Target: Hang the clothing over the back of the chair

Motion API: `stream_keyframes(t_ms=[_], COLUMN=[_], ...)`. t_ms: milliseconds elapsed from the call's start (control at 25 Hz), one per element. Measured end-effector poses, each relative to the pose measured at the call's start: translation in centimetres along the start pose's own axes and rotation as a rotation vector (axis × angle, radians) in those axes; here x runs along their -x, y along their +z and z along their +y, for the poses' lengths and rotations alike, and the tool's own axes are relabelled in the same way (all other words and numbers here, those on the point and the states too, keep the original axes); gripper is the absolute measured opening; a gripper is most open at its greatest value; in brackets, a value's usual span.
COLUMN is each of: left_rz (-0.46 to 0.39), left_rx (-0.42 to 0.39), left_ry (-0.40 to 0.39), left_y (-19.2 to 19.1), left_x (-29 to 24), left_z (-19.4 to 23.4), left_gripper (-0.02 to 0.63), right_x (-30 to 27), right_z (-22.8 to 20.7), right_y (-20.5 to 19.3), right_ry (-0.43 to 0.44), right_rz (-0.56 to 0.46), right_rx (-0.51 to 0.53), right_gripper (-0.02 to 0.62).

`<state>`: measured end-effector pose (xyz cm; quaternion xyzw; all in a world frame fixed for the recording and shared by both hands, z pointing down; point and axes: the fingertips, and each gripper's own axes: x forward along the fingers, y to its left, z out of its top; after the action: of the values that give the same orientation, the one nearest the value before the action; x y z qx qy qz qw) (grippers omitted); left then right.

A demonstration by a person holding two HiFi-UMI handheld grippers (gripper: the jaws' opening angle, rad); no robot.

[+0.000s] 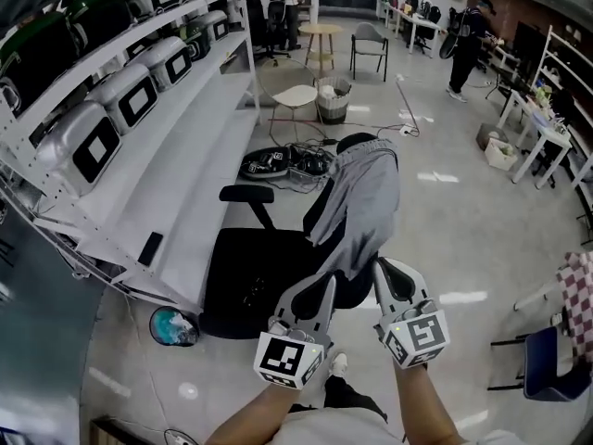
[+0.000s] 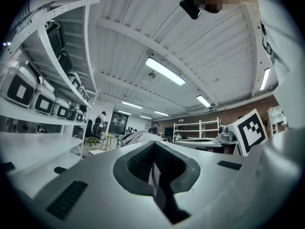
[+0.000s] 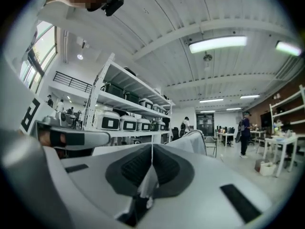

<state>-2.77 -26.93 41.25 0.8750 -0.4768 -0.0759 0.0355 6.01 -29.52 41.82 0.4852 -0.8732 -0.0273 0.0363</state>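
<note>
Garment [image 1: 363, 202]: one grey piece, draped over the backrest of the black office chair [image 1: 255, 272]. It hangs down the seat-facing side, and the backrest sits at 2 o'clock from the seat.
Handling: judged light, limp and not fragile, with no stiffness. Likely to slide off the smooth backrest if more cloth hangs on one side.
Hold point: best pinched at an edge such as the hem or waistband, at two spread points so it stays flat. Bunched middle cloth would be a poor grab.
Left gripper [image 1: 320, 287]: jaws clenched together, with a thin pale sliver in the seam between the pads; cannot tell if that is cloth. Tips are over the seat, at 7 o'clock from the hem.
Right gripper [image 1: 383, 269]: jaws clenched together, with a pale wedge low in the seam that is not clearly cloth. Tip is just beside the hem's lowest corner, at 5 o'clock from it; contact cannot be told.
Task state: judged about done, since the cloth already sits over the back.
Count, task things: 1 garment, 1 black office chair, 2 grippers.
Count, other seats: 3. White chair [image 1: 295, 98] at 12 o'clock, grey chair [image 1: 369, 49] at 12 o'clock farther back, blue chair [image 1: 547, 364] at 4 o'clock.
Count, other cloth: 1 checked cloth [image 1: 579, 295] at the 3 o'clock edge.
</note>
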Motion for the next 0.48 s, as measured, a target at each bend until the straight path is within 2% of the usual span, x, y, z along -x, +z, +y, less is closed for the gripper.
stream_keyframes(t_ms=[200,320,480], left_rz=[0.044,0.060,0.041], left_rx=[0.042,0.029,-0.005], left_ry=[-0.047,-0.058,0.025], left_y=[-1.0,-1.0,-1.9], left_x=[6.5,8.9,10.5], left_z=[-1.0,-4.3,-9.0], left_gripper=[0.008,0.008,0.008], right_x=[4.9,8.6,13.4], right_z=[6.2,7.6,7.6], right_y=[0.6,1.2,1.3], right_ry=[-0.023,-0.025,-0.032], right_rz=[0.042,0.038,-0.044], right_rx=[0.027,0.035,0.035], right_gripper=[0.020,0.020,0.020])
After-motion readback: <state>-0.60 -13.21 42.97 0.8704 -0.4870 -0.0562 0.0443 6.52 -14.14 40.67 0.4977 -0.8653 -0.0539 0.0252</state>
